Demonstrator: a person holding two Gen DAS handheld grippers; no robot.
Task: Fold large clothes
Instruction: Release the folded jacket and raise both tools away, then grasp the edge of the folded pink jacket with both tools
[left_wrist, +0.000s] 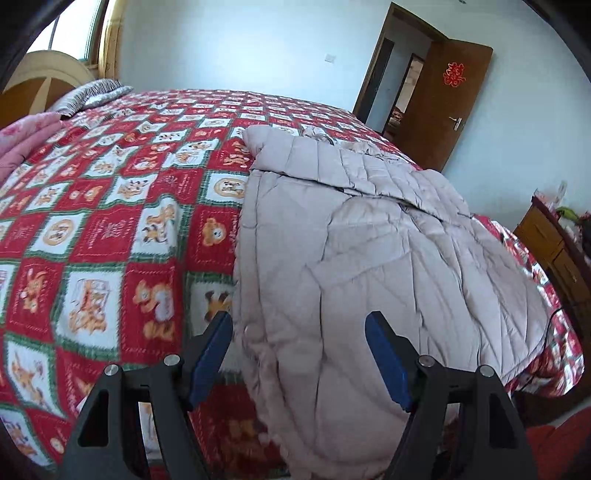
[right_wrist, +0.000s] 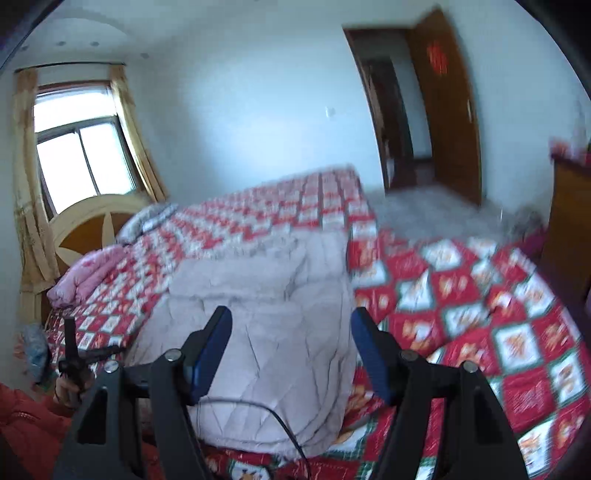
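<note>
Coat (left_wrist: 369, 240) lies folded on bed (left_wrist: 110, 206) beyond both open, empty claws (left_wrist: 299, 321).

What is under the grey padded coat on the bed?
The grey padded coat lies on the red checked bedspread, which shows on all sides of it. Whatever lies directly beneath the coat is covered and cannot be seen.

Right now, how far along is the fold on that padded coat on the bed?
Done: the beige padded coat lies on the red patchwork bedspread as a narrowed bundle, with a layer folded over its far end. In hand: nothing; the left gripper and right gripper both stand open, no cloth between their pads. Left: probably another fold, since the coat remains long and rumpled.
</note>
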